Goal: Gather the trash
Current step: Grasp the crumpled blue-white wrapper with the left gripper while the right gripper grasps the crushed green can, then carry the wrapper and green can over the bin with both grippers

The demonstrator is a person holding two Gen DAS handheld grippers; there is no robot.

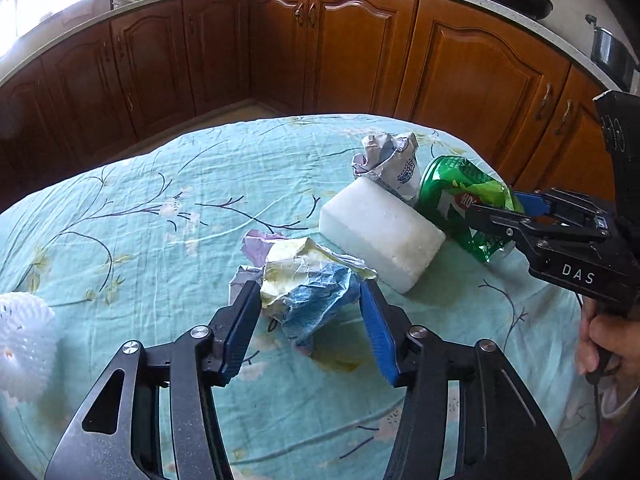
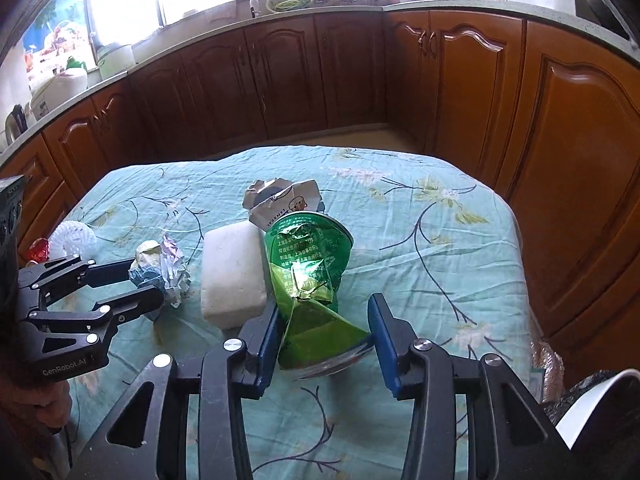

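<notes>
Left wrist view, floral teal tablecloth (image 1: 140, 240), wooden cabinets (image 1: 320, 48), left gripper (image 1: 308, 308) clasping crumpled paper (image 1: 308, 280), right gripper (image 2: 324, 336) clasping green bag (image 2: 308, 264).

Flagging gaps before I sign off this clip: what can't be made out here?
- Left gripper: whether its pads press the paper wad; the crumpled folds hide the contact in the left wrist view.
- Right gripper: grip on the green bag unclear; a gap shows at its right pad in the right wrist view.
- White bin: cut off by the right wrist view's edge.
- Red item: too small to identify.
</notes>
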